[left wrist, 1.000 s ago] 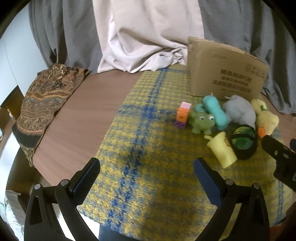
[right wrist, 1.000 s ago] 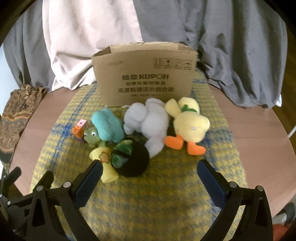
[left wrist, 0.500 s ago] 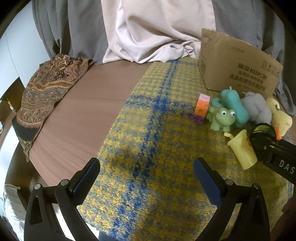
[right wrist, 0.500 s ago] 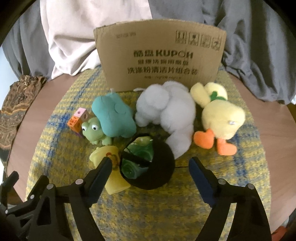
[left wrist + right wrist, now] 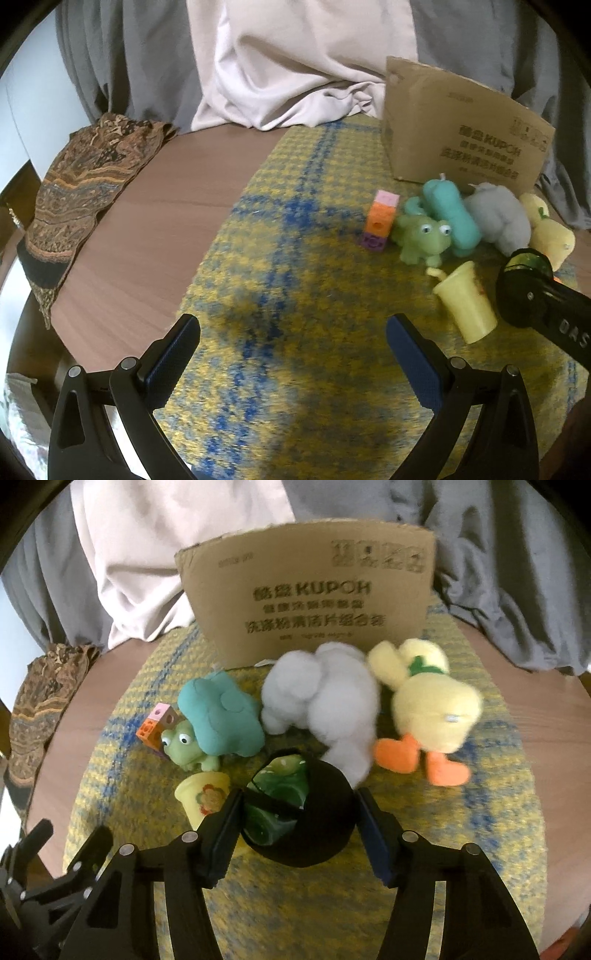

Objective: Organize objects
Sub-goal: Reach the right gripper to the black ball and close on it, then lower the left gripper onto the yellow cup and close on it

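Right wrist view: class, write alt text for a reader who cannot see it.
The right tongs have just been closing around a black pouch with green contents on a yellow-blue mat. Behind lie plush toys and a cardboard box.

Right gripper [image 5: 299, 830], jaws closing around black pouch [image 5: 317, 823]

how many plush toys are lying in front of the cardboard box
3: teal plush at the left, grey plush in the middle, yellow duck at the right. The box could hide more.
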Motion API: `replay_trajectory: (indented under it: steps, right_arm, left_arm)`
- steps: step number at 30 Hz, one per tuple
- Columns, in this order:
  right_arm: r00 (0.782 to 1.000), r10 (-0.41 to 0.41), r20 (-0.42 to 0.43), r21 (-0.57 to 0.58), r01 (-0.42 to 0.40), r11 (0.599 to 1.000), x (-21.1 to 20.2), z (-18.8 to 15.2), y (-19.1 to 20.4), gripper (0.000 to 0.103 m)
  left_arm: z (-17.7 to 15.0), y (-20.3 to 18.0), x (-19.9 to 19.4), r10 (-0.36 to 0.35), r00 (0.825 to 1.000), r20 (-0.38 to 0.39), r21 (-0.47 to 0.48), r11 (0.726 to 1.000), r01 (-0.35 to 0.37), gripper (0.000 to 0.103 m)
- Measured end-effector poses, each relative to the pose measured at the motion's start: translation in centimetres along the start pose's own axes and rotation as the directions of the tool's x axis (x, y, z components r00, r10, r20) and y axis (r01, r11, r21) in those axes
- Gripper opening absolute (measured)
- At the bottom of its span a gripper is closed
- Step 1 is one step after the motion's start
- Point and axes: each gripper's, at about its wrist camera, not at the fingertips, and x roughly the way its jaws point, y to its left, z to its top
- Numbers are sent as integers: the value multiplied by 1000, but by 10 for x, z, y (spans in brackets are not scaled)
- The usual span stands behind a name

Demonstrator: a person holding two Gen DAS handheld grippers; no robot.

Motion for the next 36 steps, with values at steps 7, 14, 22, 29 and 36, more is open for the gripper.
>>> replay_trajectory:
  steps: [7,14,22,29,36]
  right_arm:
    - [998,-56,42,37,54,998,-29,-2,-34,60]
    - [993,-100,57,83,95,992,-46,-5,-70,60]
    - [992,-115,42,101,111,989,-43,-9,-92,60]
    - [993,-115,40,100,110,989,-40,-7,-97,60]
    - [993,-111,40,95,107,990,-38,-6,-95,60]
  left_arm:
    - [7,-32,6,-87,996,-18,-1,996,87,103]
    - [9,-72,12,-152,988,-34,34,988,153,103]
    - [10,-105,24,-163,985,-59,68,984,167,89]
    - [11,-115,43,-158,980,-118,55,985,165,65]
    - [14,-116,41,-151,982,-110,67,985,159,41]
